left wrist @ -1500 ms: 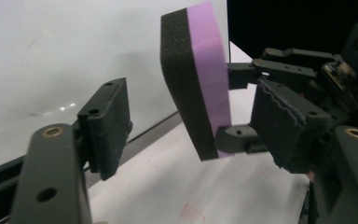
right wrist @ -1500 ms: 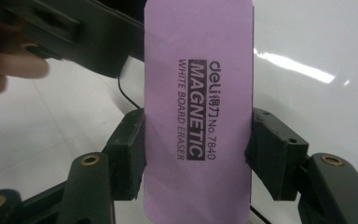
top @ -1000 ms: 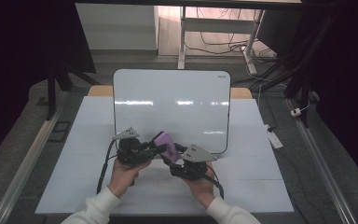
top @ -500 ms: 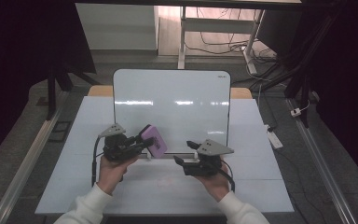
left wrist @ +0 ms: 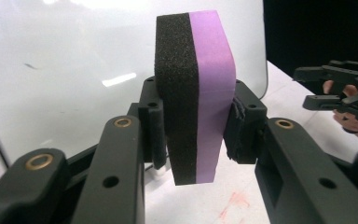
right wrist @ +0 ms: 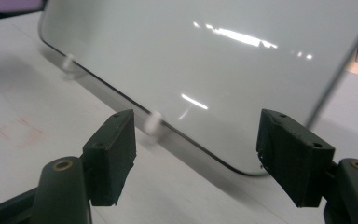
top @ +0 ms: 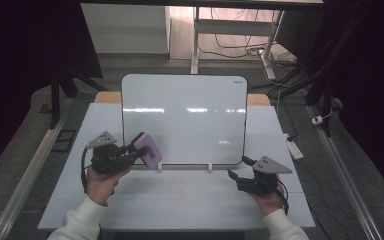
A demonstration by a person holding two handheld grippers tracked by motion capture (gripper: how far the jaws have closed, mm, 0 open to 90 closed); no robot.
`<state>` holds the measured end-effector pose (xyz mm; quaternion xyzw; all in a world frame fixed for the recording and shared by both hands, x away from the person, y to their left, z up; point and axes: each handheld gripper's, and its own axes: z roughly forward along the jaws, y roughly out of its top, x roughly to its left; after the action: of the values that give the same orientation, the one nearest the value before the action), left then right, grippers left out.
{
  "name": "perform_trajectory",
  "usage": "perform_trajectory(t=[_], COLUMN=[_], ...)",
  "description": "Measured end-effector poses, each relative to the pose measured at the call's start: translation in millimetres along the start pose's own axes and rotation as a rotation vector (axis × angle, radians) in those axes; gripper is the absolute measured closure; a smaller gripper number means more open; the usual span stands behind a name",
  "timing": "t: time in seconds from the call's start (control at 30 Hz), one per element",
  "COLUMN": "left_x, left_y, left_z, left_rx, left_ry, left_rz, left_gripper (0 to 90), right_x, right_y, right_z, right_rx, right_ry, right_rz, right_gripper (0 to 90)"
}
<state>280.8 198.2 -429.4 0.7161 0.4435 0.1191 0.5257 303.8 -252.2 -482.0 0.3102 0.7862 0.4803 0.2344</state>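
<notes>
A white board point(top: 190, 115) stands upright on the white table point(top: 190, 205). An eraser point(top: 147, 149) with a purple back and a black foam face is held in front of the board's lower left corner, and my left gripper point(top: 131, 151) is shut on it. In the left gripper view the eraser point(left wrist: 196, 93) stands on end between the pads, foam side left. My right gripper point(top: 236, 178) is low at the board's lower right corner; its jaws have just been opening. It stands open point(right wrist: 200, 154) with nothing between its pads, facing the board's bottom edge point(right wrist: 191, 56).
Two small white feet point(top: 159, 166) point(top: 209, 166) prop the board's lower edge. A faint red smudge point(top: 177, 194) marks the table in front of it. A white power strip point(top: 294, 148) lies off the table's right side. Cables and desk legs lie behind.
The two grippers were together at the eraser. The right one has let go, opened and moved right. The left one has carried the eraser left and slightly up.
</notes>
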Motion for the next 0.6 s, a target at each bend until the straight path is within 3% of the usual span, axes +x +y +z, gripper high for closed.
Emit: perform_trajectory(t=[0.3,0.47,0.6], left_x=[12.4,19.5,22.9], left_y=[11.7,22.2,38.2], left_z=[-20.5,-23.9,-23.2], left_rx=[-0.028,-0.033,-0.021], left_ry=[0.056,0.082,0.122], left_rz=[-0.012,-0.019,0.002], left_gripper=[63.0,63.0,63.0], right_x=[-18.1,-26.4,-29.1], right_y=[-16.9,-21.7,-22.9], right_z=[-13.9,-16.3,-16.1], right_rx=[0.023,0.025,0.022], right_ry=[-0.084,-0.089,-0.083], right_rz=[0.007,0.023,0.029], right_gripper=[27.9,27.8,27.8])
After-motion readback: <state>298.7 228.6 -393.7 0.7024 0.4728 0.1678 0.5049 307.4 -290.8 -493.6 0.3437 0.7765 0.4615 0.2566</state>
